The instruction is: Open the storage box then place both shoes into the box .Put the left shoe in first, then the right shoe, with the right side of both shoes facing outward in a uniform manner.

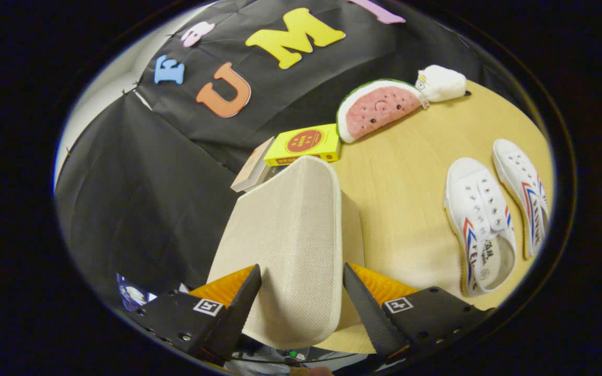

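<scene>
The beige fabric lid (290, 235) of the storage box is raised and tilted up toward me. It lies between the spread fingers of my gripper (301, 277). The left fingertip (251, 284) overlaps the lid's left part, and the right fingertip (353, 282) sits right at the lid's right edge. A strip of the box's beige wall (352, 230) shows behind the lid on the right. The box's inside is hidden. Two white canvas shoes with red and blue stripes lie side by side on the table to the right, one nearer (481, 224) and one farther (523, 193).
On the wooden table (400, 172), beyond the box, lie a yellow book (306, 143) on another book, a watermelon plush (377, 107) and a white plush (439, 83). Black cloth hangs behind and to the left of the box.
</scene>
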